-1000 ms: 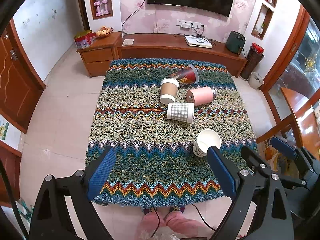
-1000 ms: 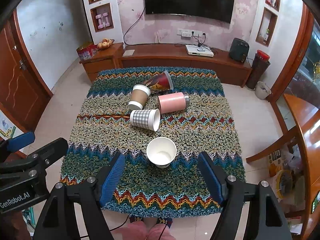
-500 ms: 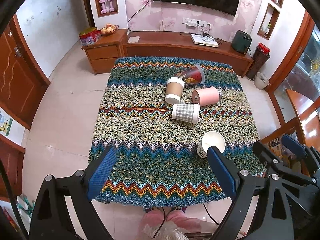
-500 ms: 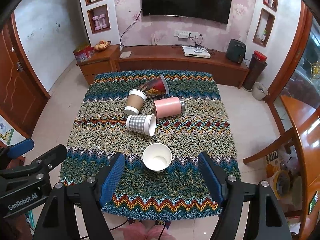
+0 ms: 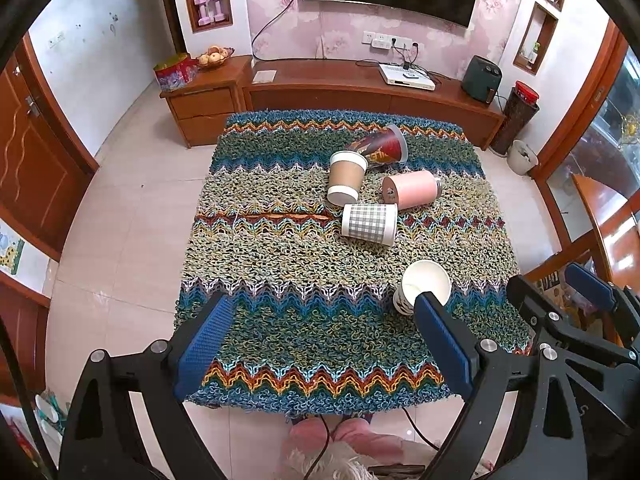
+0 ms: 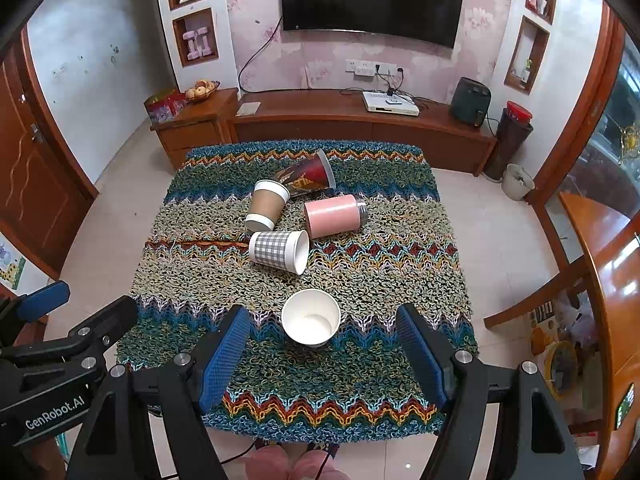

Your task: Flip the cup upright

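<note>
A white paper cup (image 6: 311, 322) stands upright near the table's front; it also shows in the left wrist view (image 5: 424, 287). Behind it lie on their sides a grey checked cup (image 6: 279, 251) (image 5: 370, 223), a brown cup (image 6: 267, 204) (image 5: 346, 176), a pink tumbler (image 6: 334, 216) (image 5: 411, 189) and a red printed cup (image 6: 310, 175) (image 5: 380, 146). My right gripper (image 6: 322, 354) is open and empty, above the front edge, just short of the white cup. My left gripper (image 5: 320, 340) is open and empty, to the left of the white cup.
The table wears a knitted zigzag cover (image 6: 360, 280). A wooden TV cabinet (image 6: 360, 120) stands behind it. A wooden chair (image 6: 552, 292) stands at the right. The left gripper shows at the lower left of the right wrist view (image 6: 76, 340).
Both grippers have drawn back and up from the table, so the cups look smaller and farther. The cups have not moved. Both stay open.
</note>
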A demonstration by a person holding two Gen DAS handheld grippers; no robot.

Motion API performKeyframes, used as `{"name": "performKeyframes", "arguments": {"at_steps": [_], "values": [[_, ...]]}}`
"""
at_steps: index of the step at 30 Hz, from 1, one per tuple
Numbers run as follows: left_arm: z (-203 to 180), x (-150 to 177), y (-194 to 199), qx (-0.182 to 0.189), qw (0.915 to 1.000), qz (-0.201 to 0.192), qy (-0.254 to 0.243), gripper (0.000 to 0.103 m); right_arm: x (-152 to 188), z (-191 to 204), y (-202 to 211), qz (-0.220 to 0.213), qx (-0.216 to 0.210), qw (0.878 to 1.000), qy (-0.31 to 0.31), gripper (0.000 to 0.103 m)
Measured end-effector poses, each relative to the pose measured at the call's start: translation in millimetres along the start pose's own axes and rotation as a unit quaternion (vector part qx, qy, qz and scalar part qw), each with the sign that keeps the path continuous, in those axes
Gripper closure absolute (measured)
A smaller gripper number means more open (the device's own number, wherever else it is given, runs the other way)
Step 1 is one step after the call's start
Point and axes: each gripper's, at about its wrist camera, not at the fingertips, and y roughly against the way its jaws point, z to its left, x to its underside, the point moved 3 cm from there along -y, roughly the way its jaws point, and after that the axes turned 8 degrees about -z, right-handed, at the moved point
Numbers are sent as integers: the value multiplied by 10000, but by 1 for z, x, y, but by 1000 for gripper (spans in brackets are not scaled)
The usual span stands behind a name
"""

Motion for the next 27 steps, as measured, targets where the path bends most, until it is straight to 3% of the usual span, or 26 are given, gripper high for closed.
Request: {"name": "performKeyframes", "arguments": {"at_steps": [12, 27], "values": [[-1, 5, -21, -75, 9998, 188, 11, 10, 4, -1, -15, 240, 9, 9997, -59, 27], [2, 1, -23, -96, 9999, 133, -47, 10, 2, 0, -22, 274, 30, 9996, -87, 27]]}}
